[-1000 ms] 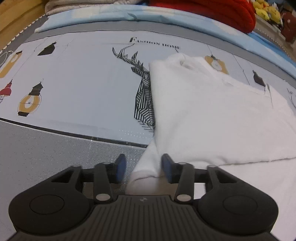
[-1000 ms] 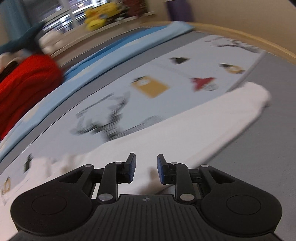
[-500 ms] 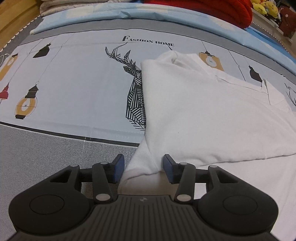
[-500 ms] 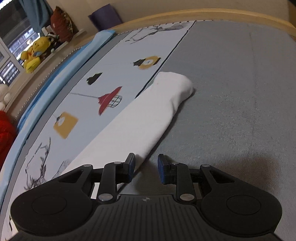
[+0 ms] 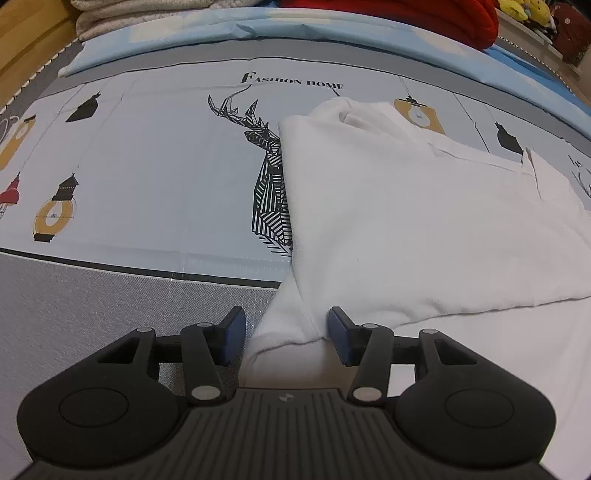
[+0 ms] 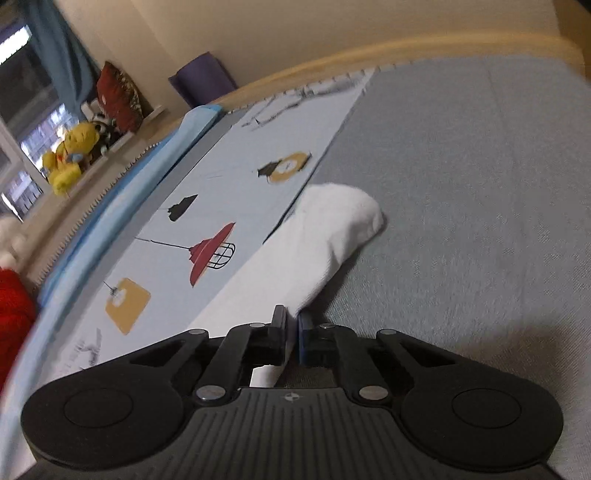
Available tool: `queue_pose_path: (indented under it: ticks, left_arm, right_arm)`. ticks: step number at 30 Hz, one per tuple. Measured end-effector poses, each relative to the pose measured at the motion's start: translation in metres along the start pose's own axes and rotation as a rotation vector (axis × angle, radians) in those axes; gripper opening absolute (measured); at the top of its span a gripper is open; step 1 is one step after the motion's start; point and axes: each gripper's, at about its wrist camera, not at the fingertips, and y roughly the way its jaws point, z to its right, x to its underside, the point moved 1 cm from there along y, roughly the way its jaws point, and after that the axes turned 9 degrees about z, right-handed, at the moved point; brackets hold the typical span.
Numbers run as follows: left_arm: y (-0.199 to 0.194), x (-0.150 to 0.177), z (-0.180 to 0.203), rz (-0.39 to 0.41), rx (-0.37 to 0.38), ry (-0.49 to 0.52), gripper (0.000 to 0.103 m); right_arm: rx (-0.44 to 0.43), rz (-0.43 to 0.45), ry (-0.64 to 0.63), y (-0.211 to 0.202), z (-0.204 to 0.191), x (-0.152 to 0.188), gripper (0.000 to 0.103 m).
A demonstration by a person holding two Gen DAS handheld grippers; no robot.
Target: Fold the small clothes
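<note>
A white long-sleeved garment (image 5: pixel 406 229) lies partly folded on the printed bedsheet (image 5: pixel 155 177). Its near corner runs down between the fingers of my left gripper (image 5: pixel 284 334). Those jaws are opening, and the blue pads stand beside the cloth without pressing it. In the right wrist view one white sleeve (image 6: pixel 325 236) stretches away along the border of the grey cover (image 6: pixel 480 221), ending in a rounded cuff. My right gripper (image 6: pixel 292 325) is shut on the near edge of that sleeve.
A red blanket (image 5: pixel 424 14) and a folded beige blanket (image 5: pixel 147 18) lie at the far side of the bed. Yellow plush toys (image 6: pixel 70 155) sit on a window ledge. A wooden bed frame (image 6: pixel 406 48) curves round the grey cover, with a purple roll (image 6: pixel 203 77) behind it.
My right gripper swung along the sleeve toward its cuff, dropped a little and shut on the sleeve's edge. My left gripper stayed in place, its jaws slightly wider.
</note>
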Motion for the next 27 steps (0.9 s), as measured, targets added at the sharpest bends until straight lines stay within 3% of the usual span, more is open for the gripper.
queue_pose_path:
  ticks: [5,8,12,16,18,20,21,22,23,25,27]
  left_arm:
    - [-0.009,-0.005,-0.007,0.021,-0.011,-0.035,0.055]
    - [-0.02,-0.01,-0.017,0.061,-0.02,-0.062,0.055]
    - [-0.032,-0.015,-0.032,0.09,-0.023,-0.128,0.055]
    - [-0.04,-0.017,-0.042,0.097,-0.019,-0.176,0.055]
    - [-0.043,-0.017,-0.044,0.099,-0.01,-0.196,0.055]
    - [-0.045,-0.016,-0.046,0.099,-0.001,-0.212,0.055]
    - [-0.045,-0.015,-0.046,0.097,0.004,-0.216,0.055]
    - [-0.045,-0.015,-0.047,0.096,0.008,-0.217,0.055]
    - [-0.045,-0.014,-0.046,0.095,0.013,-0.217,0.055]
    - [-0.045,-0.013,-0.044,0.096,0.03,-0.219,0.055]
    - [-0.045,-0.014,-0.042,0.107,0.063,-0.228,0.055]
  right_arm:
    - [0.077,0.124,-0.308,-0.03,-0.062,0.004,0.005]
    - [0.014,0.2,-0.417,-0.066,-0.106,0.01,0.004]
    - [-0.235,0.276,-0.609,-0.142,-0.186,0.052,0.004]
    - [-0.537,0.263,-0.689,-0.233,-0.259,0.11,0.004]
    - [-0.714,0.18,-0.688,-0.274,-0.283,0.144,0.005]
    - [-0.88,-0.014,-0.702,-0.299,-0.301,0.182,0.007]
    - [-0.948,-0.143,-0.719,-0.307,-0.307,0.202,0.013]
    - [-0.984,-0.261,-0.747,-0.313,-0.308,0.222,0.015]
    - [-0.991,-0.322,-0.79,-0.318,-0.307,0.236,0.016]
    - [-0.981,-0.364,-0.877,-0.328,-0.301,0.245,0.019]
    - [-0.972,-0.346,-0.922,-0.336,-0.294,0.236,0.023]
